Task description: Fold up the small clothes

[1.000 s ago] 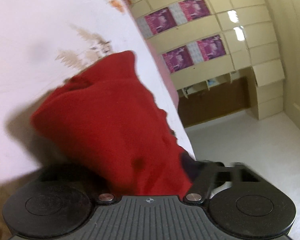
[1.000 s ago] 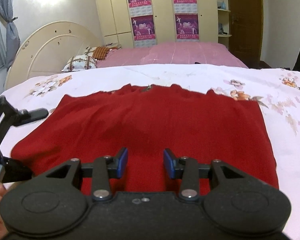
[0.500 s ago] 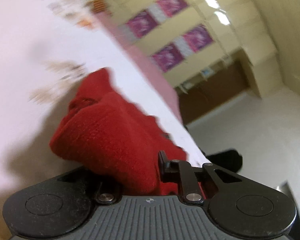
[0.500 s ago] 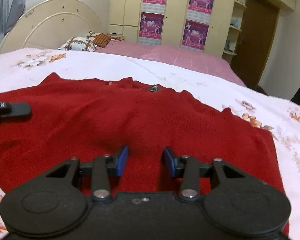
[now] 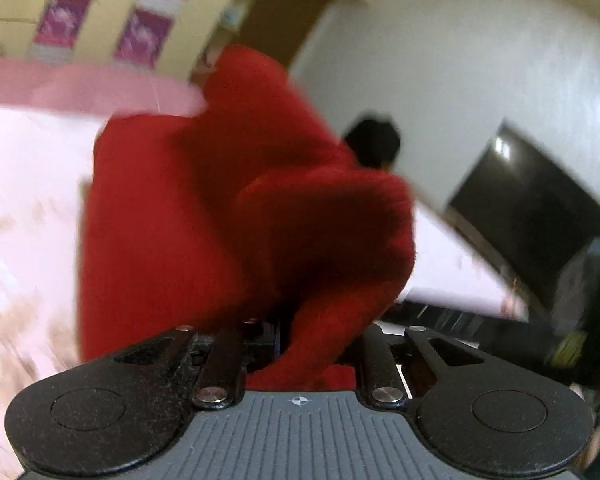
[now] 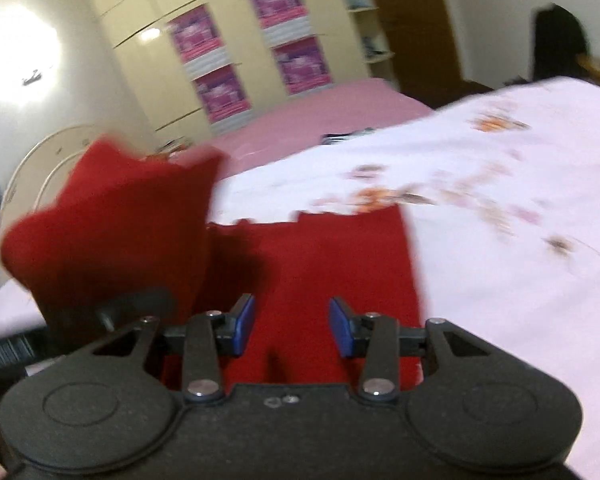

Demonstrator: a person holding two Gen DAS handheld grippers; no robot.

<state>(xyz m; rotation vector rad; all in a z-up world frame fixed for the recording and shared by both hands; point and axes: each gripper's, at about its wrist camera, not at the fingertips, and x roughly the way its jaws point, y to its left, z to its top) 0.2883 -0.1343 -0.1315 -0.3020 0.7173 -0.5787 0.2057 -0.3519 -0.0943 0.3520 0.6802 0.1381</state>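
A red knit sweater [image 6: 332, 260] lies on the white floral bedspread [image 6: 500, 240]. My left gripper [image 5: 300, 344] is shut on the sweater's left side [image 5: 228, 208] and holds it lifted and folded over toward the middle; this raised flap [image 6: 112, 208] shows at the left of the right wrist view. My right gripper [image 6: 292, 330] is open and empty, low over the sweater's near edge, with its blue pads [image 6: 242, 324] apart. The left fingertips are hidden by the cloth.
A pink bed [image 6: 320, 120] and cream wardrobes with purple posters [image 6: 220, 92] stand behind. A dark screen [image 5: 532, 208] is at the right of the left wrist view. The curved headboard [image 6: 48, 160] is at the far left.
My left gripper has lifted the sweater's left side and swung it up and over toward the right. The right gripper stayed open over the near edge while its view tilted.
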